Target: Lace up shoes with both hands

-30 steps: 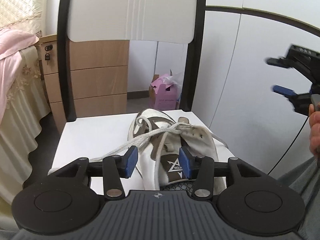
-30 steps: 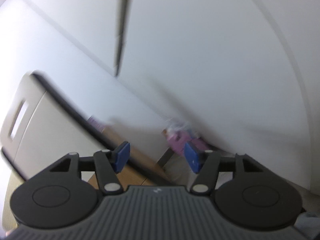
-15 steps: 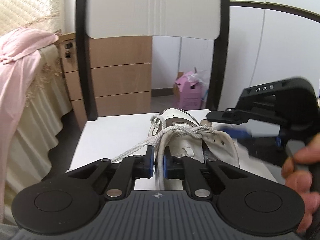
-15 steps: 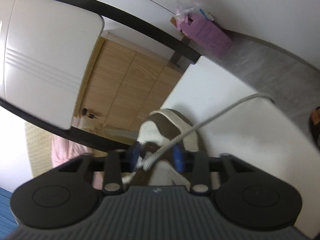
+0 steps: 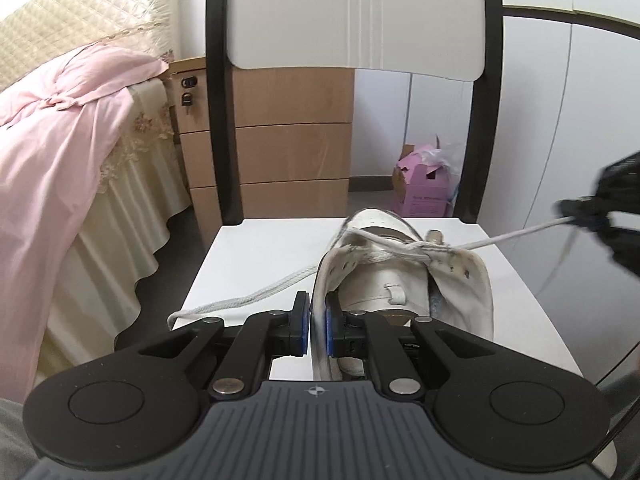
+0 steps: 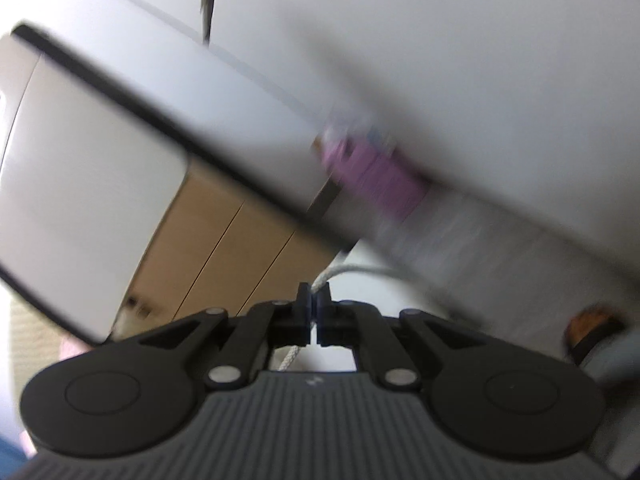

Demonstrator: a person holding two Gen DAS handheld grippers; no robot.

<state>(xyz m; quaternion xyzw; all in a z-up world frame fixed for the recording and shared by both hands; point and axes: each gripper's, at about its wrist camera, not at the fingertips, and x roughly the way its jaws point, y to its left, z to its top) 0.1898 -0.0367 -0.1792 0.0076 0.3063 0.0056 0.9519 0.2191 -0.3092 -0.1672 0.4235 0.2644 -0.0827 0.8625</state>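
Centrally on white chair (image 5: pixel 256 264) seat: white shoe (image 5: pixel 404 280), toe toward backrest. Left gripper (image 5: pixel 316 330) at shoe's near end, jaws pinched nearly closed on collar edge. Right gripper (image 6: pixel 315 316) off to shoe's right, jaws clamped on lace (image 5: pixel 516 236), drawn taut from eyelets.

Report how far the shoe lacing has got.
Done: the lace already crosses the upper eyelets of the shoe on the chair seat. In hand: the left gripper pinches the shoe's side flap, while the right gripper is shut on the lace end, pulled taut to the right. Left: no bow shows, and the other end lies slack.
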